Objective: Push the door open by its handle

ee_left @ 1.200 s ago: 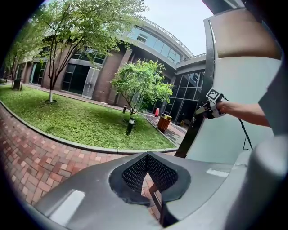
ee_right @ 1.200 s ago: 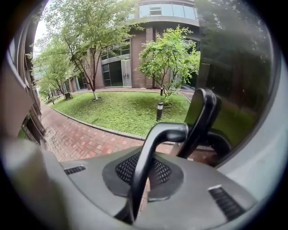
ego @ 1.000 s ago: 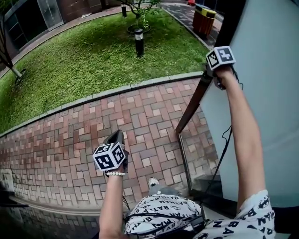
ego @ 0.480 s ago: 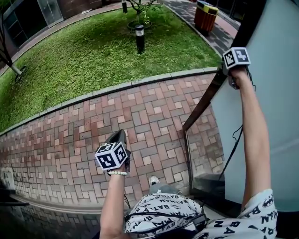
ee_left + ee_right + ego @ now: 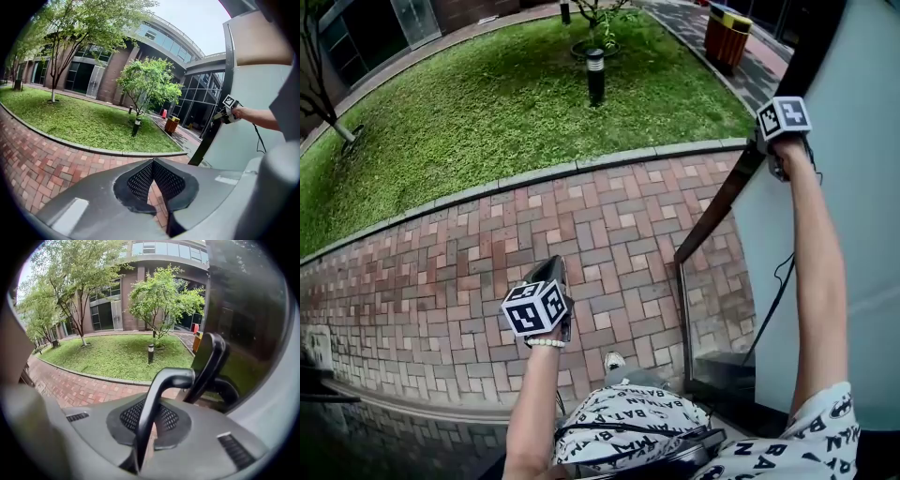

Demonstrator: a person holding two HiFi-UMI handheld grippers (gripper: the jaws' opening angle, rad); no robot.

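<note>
1. The grey hand-held left gripper [image 5: 547, 274] with its black-and-white marker cube sits at about 7 o'clock in the head view, low over the red herringbone brick paving [image 5: 441, 272]. Its jaws are pressed together with nothing between them. Judgement: it is idle and held away from the door's swing.
2. The green lawn [image 5: 487, 122] lies at 11 o'clock, beyond the paving. It is well apart from both grippers and is of no concern to the task.
3. The black curved metal door handle [image 5: 161, 380] is at 2 o'clock, at the end of the raised arm. The right gripper [image 5: 151, 414] is pinched on it, and the bar runs up between the mesh pads. Judgement: the firm clamp lets the push go through the handle without slipping.
4. The pale door [image 5: 853, 187] with a dark frame is at 3 o'clock. It stands angled outwards over the paving. Judgement: it is partly open, with further swing available.
</note>
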